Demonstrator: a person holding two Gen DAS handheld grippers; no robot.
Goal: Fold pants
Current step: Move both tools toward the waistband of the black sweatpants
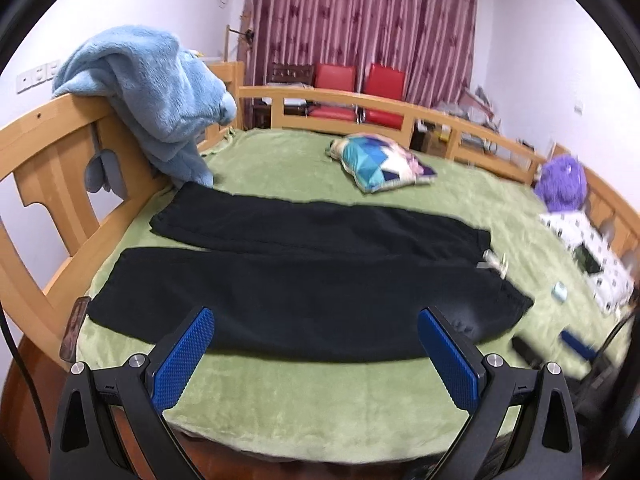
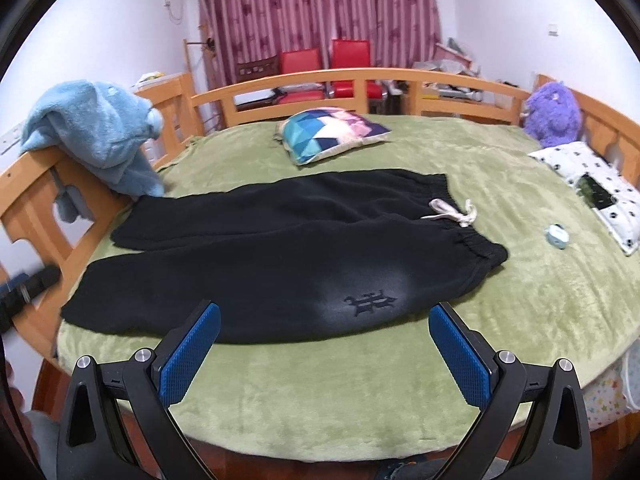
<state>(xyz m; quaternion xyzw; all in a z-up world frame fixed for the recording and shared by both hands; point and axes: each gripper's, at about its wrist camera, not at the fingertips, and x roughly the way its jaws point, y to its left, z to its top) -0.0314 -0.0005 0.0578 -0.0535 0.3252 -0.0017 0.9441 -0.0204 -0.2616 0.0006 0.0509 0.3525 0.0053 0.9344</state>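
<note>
Black pants [image 1: 296, 280] lie flat on the green bed cover [image 1: 320, 396], legs spread to the left, waistband to the right. They also show in the right wrist view [image 2: 280, 256], with a white drawstring [image 2: 452, 213] at the waistband and a dark emblem [image 2: 370, 303] on the near leg. My left gripper [image 1: 316, 322] is open and empty, held above the near leg's front edge. My right gripper [image 2: 325, 320] is open and empty, near the emblem at the front edge. The right gripper also shows blurred at the left wrist view's right edge [image 1: 560, 344].
A blue fleece blanket [image 2: 96, 132] hangs over the wooden bed rail [image 2: 36, 200] on the left. A patterned pillow [image 2: 328, 130] lies at the back, a purple plush [image 2: 554, 114] and a spotted pillow [image 2: 592, 192] at the right. A small pale blue object [image 2: 557, 236] lies beyond the waistband.
</note>
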